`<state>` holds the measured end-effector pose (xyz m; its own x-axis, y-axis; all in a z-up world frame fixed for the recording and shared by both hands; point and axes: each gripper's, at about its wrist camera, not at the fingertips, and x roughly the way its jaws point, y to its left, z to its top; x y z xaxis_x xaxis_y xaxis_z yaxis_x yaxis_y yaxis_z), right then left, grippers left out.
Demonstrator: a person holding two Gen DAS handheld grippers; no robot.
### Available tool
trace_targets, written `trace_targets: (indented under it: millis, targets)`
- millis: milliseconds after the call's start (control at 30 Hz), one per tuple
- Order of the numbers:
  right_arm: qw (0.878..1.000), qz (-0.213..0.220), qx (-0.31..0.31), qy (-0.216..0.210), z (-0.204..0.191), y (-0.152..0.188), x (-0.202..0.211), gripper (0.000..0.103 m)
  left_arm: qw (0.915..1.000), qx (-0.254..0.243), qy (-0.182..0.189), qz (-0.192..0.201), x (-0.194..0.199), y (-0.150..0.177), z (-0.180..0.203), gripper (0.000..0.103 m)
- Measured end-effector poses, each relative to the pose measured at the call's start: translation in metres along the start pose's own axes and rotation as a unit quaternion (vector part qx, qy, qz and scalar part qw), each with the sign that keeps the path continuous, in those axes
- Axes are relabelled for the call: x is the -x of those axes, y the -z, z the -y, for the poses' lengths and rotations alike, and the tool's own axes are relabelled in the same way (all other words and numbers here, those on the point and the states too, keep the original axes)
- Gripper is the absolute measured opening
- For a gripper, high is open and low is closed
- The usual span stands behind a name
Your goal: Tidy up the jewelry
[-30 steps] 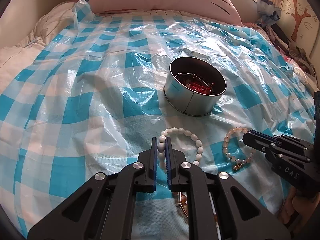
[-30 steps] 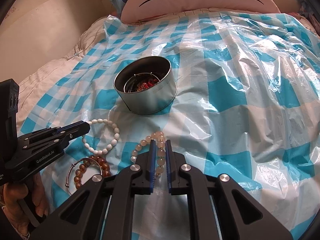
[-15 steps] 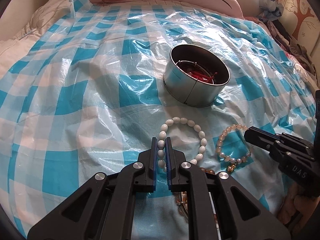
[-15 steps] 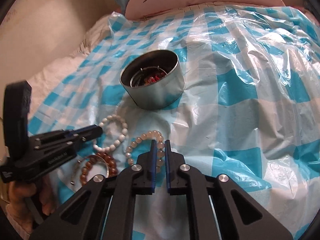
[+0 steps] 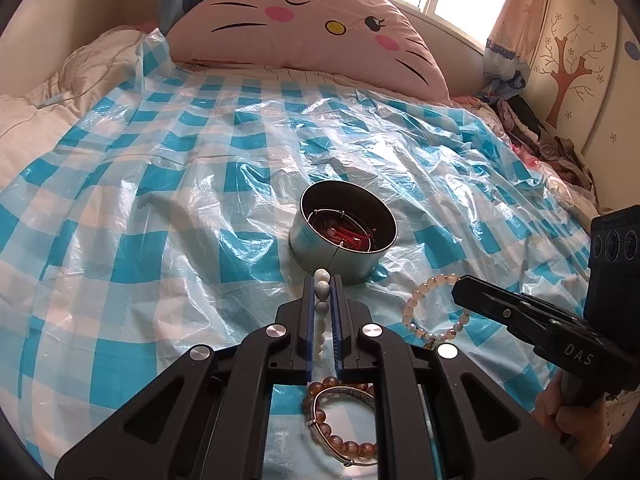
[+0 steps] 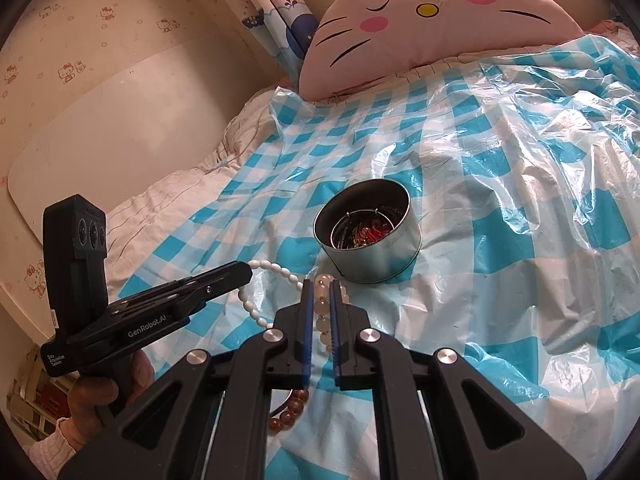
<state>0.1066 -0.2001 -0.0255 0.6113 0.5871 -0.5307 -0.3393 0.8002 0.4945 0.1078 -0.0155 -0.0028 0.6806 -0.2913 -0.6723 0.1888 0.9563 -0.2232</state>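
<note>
Bracelets (image 5: 322, 292) now lifted (both grippers clamped).

My left gripper (image 5: 323, 292) is matte black plastic: two angular linkage arms with triangular cut-outs, four round silver screw heads across them, and slim fingers (image 5: 309, 320) lined with blue pads. My right gripper (image 6: 320, 296) is built the same way, with the same silver screws and blue-edged fingers (image 6: 307, 320). Seen side-on, the left unit carries white "GenRobot.AI" lettering, a small white label, and an upright black block with three round lenses. The right one reads "DAS" in white. By the hand (image 6: 104, 396) on the left handle, a pale knitted sleeve (image 6: 52, 446) shows.
</note>
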Motion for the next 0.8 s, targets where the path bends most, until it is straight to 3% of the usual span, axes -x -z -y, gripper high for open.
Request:
trace_targets:
  millis: [467, 800]
  targets:
    - [0.999, 0.028, -0.021, -0.027, 0.002, -0.009, 0.003, 0.009, 0.9963, -0.060, -0.049, 0.037, 0.008, 0.001, 0.025, 0.007]
    - [0.995, 0.054, -0.049, -0.068, 0.004, -0.017, 0.006, 0.009, 0.9936, -0.077, -0.048, 0.067, 0.016, -0.003, 0.038, 0.007]
